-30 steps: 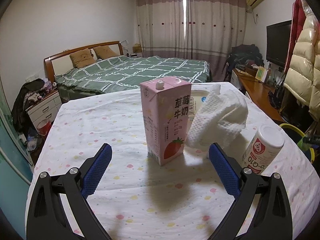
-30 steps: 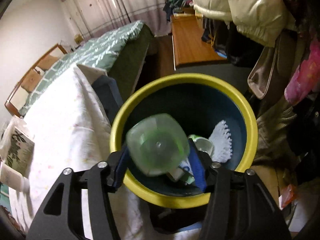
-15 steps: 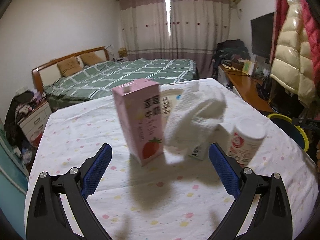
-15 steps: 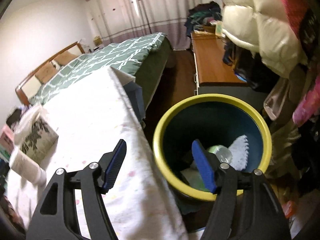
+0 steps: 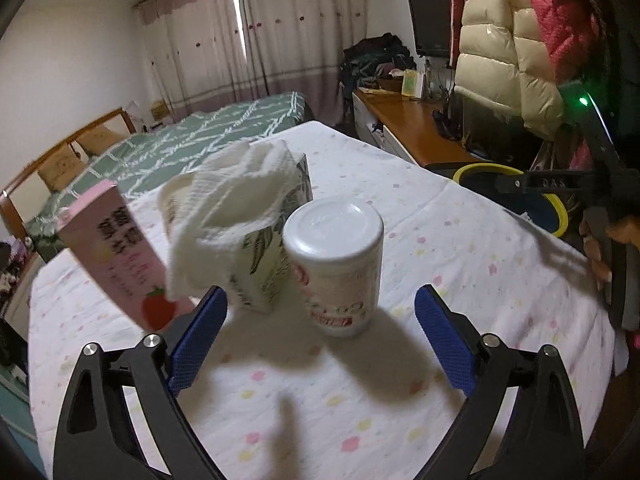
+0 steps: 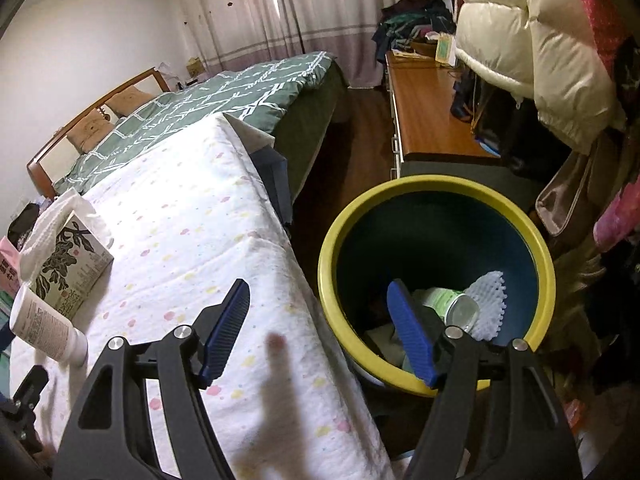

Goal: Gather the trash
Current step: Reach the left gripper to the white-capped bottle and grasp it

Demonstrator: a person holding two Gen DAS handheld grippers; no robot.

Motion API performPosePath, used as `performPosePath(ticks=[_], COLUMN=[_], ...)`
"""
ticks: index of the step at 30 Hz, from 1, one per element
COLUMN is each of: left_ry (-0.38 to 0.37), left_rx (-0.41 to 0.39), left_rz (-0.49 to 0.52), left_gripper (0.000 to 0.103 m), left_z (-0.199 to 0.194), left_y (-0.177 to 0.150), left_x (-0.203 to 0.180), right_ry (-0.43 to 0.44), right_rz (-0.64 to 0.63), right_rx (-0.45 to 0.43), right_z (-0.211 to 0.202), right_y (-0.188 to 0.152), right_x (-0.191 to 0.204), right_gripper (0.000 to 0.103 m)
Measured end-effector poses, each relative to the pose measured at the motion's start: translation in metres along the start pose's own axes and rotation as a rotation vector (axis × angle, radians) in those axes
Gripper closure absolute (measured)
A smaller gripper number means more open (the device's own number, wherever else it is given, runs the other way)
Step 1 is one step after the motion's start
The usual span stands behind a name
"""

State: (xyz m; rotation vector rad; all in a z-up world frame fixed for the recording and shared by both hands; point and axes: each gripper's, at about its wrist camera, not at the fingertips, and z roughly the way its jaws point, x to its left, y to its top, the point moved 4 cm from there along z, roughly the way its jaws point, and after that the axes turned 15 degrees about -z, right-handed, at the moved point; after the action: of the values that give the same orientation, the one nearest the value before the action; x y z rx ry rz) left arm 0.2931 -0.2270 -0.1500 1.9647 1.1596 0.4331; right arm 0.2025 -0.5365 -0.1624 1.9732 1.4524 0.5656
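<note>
Our left gripper [image 5: 320, 316] is lined up on the white bottle [image 5: 334, 268] standing on the dotted tablecloth [image 5: 460, 248]; its blue pads sit wide on either side and the jaws are closing, not yet touching the bottle. Just behind the bottle stands the leaf-print tissue box [image 5: 266, 264] with a white tissue [image 5: 232, 208] spilling out of it, and left of that the pink strawberry milk carton [image 5: 116, 252], blurred in our view. Over on the right, our right gripper [image 6: 318, 324] hangs above the table edge and the yellow-rimmed trash bin [image 6: 544, 256], jaws opening with nothing between them. Down in the bin lie a clear green bottle [image 6: 452, 306] and a white textured cloth [image 6: 488, 304].
</note>
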Motion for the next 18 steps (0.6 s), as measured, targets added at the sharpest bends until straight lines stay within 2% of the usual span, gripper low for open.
performPosePath(ticks=[4, 6, 14, 17, 18], left_ry=[-0.008, -0.013, -0.039, -0.041, -0.041], left_rx=[0.033, 0.038, 0.050, 0.061, 0.069], left_rz=[-0.064, -0.086, -0.090, -0.078, -0.079], left_gripper=[0.023, 0.023, 0.037, 0.044, 0.049], left_z=[0.015, 0.019, 0.028, 0.030, 0.030], left_y=[0.010, 0.011, 0.016, 0.016, 0.015], left_x=[0.007, 0.009, 0.009, 0.003, 0.002], right_ry=[0.009, 0.009, 0.024, 0.031, 0.033], right_rz=[0.004, -0.002, -0.012, -0.004, -0.002], right_rx=[0.006, 0.008, 0.018, 0.019, 0.020], right_z=[0.002, 0.003, 0.006, 0.006, 0.007], right_y=[0.000, 0.000, 0.000, 0.000, 0.000], right_x=[0.000, 0.001, 0.003, 0.002, 0.001], right_gripper=[0.035, 0.035, 0.035, 0.035, 0.035])
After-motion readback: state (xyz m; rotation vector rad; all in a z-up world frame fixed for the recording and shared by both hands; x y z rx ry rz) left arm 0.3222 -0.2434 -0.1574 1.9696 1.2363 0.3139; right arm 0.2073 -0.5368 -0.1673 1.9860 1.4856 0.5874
